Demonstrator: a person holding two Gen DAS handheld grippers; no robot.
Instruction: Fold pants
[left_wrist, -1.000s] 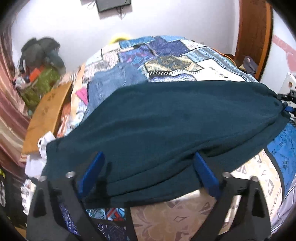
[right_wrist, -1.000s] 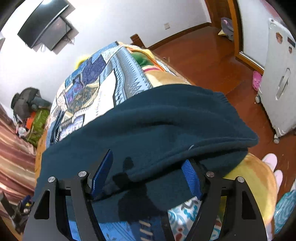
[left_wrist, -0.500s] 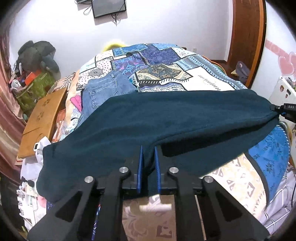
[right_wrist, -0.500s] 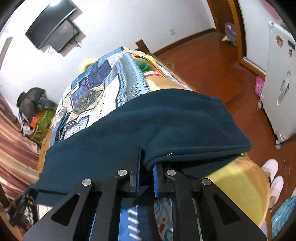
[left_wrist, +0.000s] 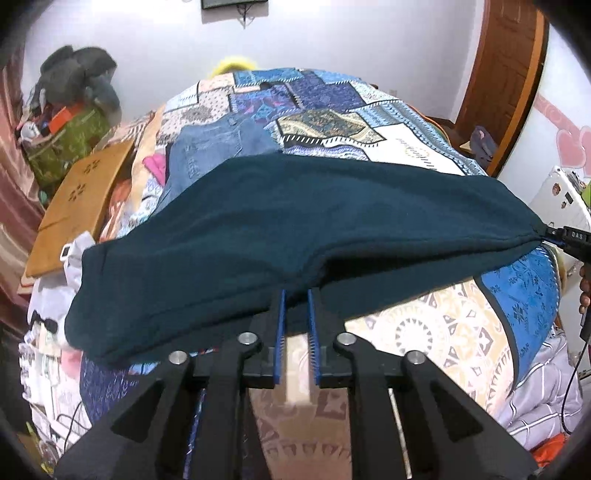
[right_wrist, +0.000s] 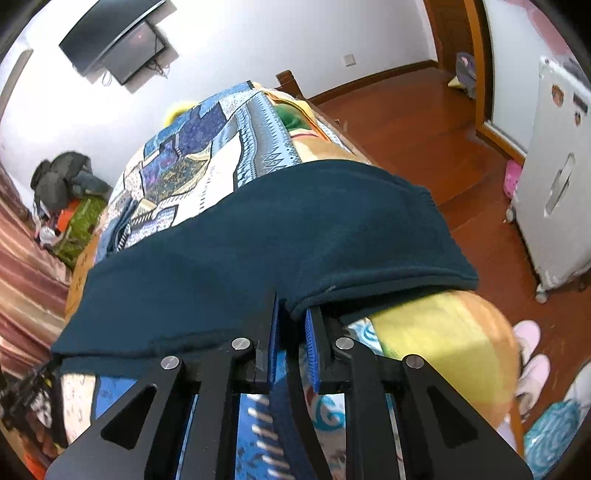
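Dark teal fleece pants lie stretched across the patchwork bed. My left gripper is shut on the near edge of the pants and lifts it off the bed. My right gripper is shut on the near edge of the same pants close to their right end. The right gripper also shows at the far right of the left wrist view, pinching the pants' end. The far edge of the pants rests on the bed.
Blue jeans lie on the bed behind the pants. A wooden board and a pile of clothes are at the left. A white suitcase, pink slippers and wooden floor are right of the bed.
Both grippers closed on the near edge of the pants, from open a second ago, and have lifted that edge a little.
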